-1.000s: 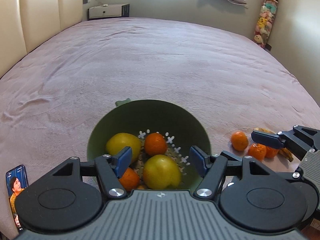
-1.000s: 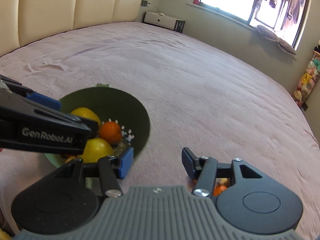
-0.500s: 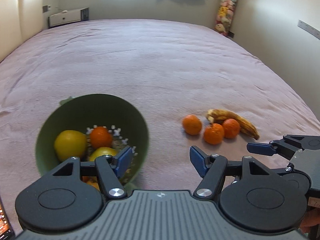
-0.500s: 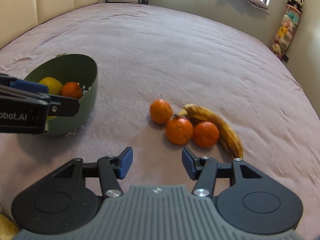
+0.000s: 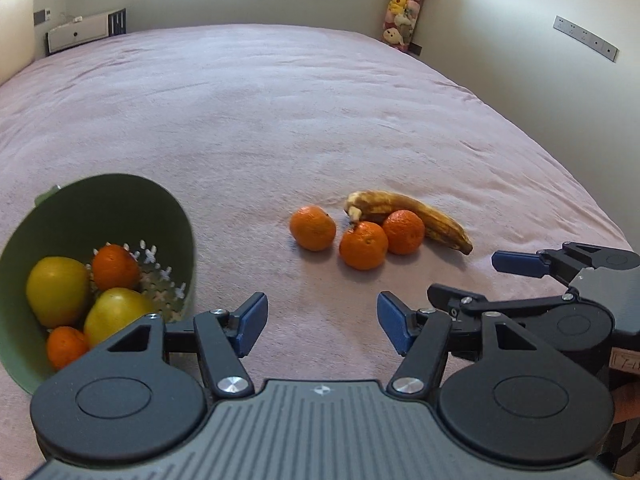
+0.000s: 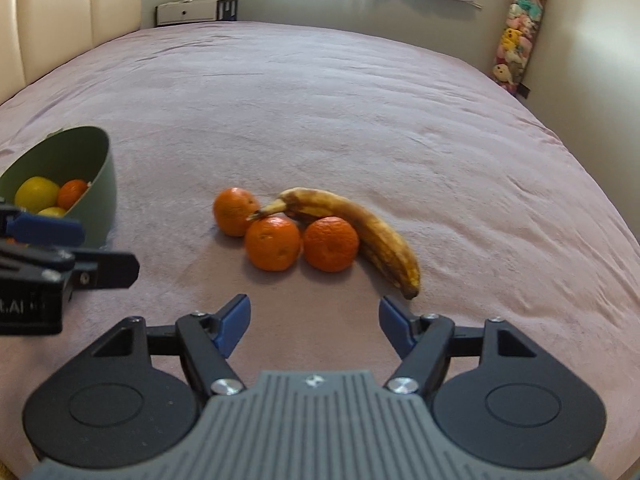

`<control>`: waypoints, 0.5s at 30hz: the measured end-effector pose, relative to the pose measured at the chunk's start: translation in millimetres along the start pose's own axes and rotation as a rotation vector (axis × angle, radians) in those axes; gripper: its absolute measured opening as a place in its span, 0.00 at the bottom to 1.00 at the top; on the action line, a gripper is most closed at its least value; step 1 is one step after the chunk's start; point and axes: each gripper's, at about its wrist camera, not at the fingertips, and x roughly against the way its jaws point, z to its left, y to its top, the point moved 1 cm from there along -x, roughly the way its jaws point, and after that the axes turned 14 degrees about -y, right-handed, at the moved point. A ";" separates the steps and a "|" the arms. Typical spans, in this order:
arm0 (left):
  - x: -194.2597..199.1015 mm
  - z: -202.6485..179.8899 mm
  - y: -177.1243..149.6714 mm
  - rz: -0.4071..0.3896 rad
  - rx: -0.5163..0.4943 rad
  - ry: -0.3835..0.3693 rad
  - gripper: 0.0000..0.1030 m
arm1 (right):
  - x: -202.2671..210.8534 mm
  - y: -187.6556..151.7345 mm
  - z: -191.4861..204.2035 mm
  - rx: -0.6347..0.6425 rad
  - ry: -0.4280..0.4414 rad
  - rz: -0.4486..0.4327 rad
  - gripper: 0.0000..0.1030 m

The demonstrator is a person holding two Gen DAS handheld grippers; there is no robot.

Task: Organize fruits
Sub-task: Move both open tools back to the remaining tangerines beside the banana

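Both jaws spread, empty; views swung from bowl [image 5: 182,232] toward oranges [image 6: 273,243], banana [image 6: 360,224].

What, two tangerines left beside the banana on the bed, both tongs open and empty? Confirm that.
Not quite: three tangerines lie beside the banana, not two: the left tangerine, the middle tangerine and the right tangerine. The right wrist view shows all three clearly. The rest holds: the left tongs and the right tongs are open and empty.
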 end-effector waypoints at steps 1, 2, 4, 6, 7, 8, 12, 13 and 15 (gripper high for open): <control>-2.4 0.3 0.1 0.000 0.008 -0.006 0.71 | -2.8 0.3 -1.6 -0.002 -0.008 0.000 0.67; -4.6 0.6 0.5 -0.003 0.017 -0.012 0.70 | -5.5 0.6 -2.6 -0.003 -0.011 0.001 0.66; -8.7 0.7 2.3 -0.012 0.031 -0.028 0.69 | -11.7 2.3 -3.6 -0.008 -0.016 -0.001 0.66; -13.0 0.7 5.3 -0.029 0.043 -0.042 0.69 | -16.0 5.4 -3.4 -0.013 -0.010 -0.008 0.63; -15.3 1.1 7.2 -0.038 0.051 -0.046 0.69 | -18.1 7.3 -3.1 -0.016 -0.004 -0.016 0.61; -17.8 1.6 9.1 -0.047 0.059 -0.049 0.69 | -20.0 9.2 -2.8 -0.018 -0.004 -0.024 0.60; -28.7 6.2 15.8 -0.064 0.097 -0.063 0.69 | -29.3 16.4 -2.7 -0.024 -0.011 -0.035 0.52; -32.4 8.1 17.3 -0.064 0.112 -0.069 0.69 | -32.8 17.4 -3.1 -0.031 -0.007 -0.035 0.52; -40.5 12.0 19.7 -0.058 0.144 -0.085 0.68 | -39.4 18.6 -3.5 -0.040 0.001 -0.037 0.47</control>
